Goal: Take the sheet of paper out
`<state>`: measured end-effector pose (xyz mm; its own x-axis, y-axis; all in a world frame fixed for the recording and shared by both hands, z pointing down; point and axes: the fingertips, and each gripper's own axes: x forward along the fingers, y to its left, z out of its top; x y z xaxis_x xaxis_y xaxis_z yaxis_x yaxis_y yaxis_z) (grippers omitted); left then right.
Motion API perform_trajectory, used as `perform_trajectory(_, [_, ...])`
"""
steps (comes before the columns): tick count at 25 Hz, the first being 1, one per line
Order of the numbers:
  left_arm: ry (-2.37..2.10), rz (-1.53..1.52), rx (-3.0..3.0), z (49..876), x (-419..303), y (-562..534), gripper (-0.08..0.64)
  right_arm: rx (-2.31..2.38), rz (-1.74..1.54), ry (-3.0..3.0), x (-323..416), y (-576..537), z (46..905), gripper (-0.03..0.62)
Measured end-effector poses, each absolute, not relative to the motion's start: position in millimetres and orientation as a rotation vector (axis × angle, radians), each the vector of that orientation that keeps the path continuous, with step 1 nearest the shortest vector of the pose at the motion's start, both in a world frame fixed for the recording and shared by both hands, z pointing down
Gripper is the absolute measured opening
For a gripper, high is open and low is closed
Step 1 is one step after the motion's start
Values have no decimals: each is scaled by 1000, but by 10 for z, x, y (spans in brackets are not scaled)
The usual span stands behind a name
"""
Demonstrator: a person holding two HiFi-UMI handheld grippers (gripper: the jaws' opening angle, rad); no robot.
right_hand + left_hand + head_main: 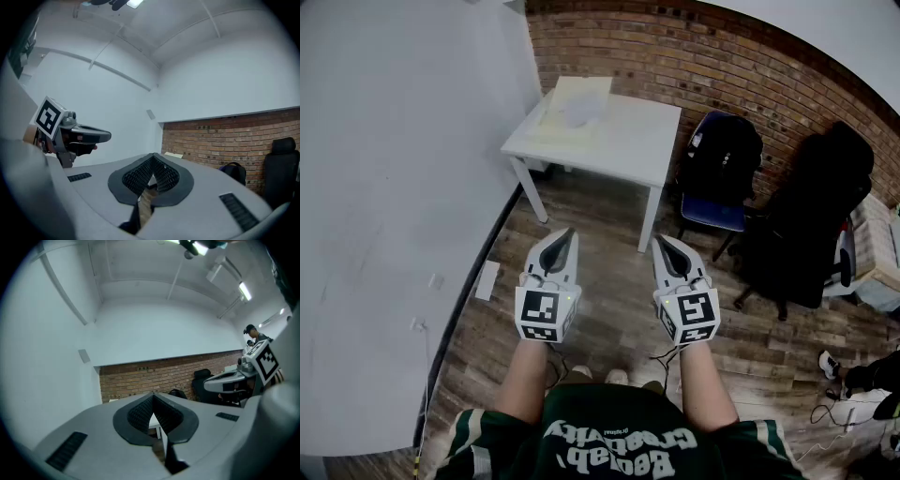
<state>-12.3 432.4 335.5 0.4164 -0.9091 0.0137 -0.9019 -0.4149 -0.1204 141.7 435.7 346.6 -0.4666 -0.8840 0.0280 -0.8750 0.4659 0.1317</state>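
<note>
The only container I can see is a flat pale yellow folder (564,117) on the white table (628,141), lying along the table's left side and reaching its far corner by the brick wall (722,66). A whiter sheet of paper (582,109) sits over the folder's far half. From here I cannot tell whether it lies on top or shows through a cover. The folder's long axis runs from the table's near left edge toward the wall, leaning slightly right. My left gripper (564,234) and right gripper (662,242) are level, side by side over the wooden floor (609,309). Both are short of the table's near edge and point toward it. Each claw is closed tip to tip with nothing between its jaws.
</note>
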Motion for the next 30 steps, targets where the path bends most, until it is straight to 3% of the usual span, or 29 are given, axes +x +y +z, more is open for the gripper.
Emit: perform_trajectory(30, [1649,-186,-2529,3407,-145,4256,0,1496,-204,-2642,1281,4324,3522,-8])
